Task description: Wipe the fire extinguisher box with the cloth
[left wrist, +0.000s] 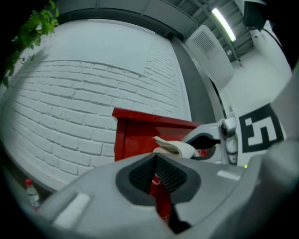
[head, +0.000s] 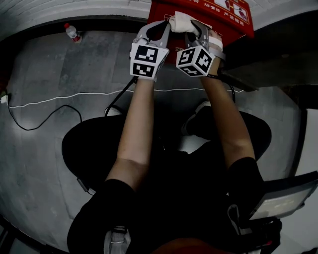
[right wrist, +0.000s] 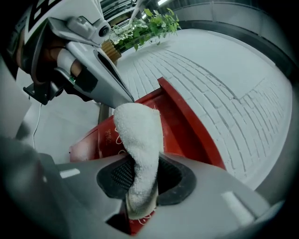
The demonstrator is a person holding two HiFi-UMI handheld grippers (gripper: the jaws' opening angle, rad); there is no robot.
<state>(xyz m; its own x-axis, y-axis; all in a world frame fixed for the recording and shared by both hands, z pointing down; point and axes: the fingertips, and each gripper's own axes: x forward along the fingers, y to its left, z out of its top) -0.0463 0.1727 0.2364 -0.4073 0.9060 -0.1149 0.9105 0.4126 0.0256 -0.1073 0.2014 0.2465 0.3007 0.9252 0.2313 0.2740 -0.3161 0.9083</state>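
Observation:
The red fire extinguisher box (head: 218, 12) stands against the white brick wall at the top of the head view. A white cloth (head: 182, 21) rests on its near top edge. My right gripper (head: 193, 26) is shut on the cloth; in the right gripper view the cloth (right wrist: 139, 140) runs up from between the jaws over the red box (right wrist: 189, 137). My left gripper (head: 166, 25) sits just left of the cloth with its tips close to it. Its jaws (left wrist: 155, 159) are shut with nothing between them; the cloth (left wrist: 174, 147) and box (left wrist: 138, 135) lie beyond them.
A small plastic bottle (head: 72, 32) stands on the grey floor at the left by the wall. A white cable (head: 59, 96) and a black cable (head: 44, 119) cross the floor. Green plants (right wrist: 149, 23) hang above the brick wall (left wrist: 70, 107). A dark panel (head: 283, 198) sits at lower right.

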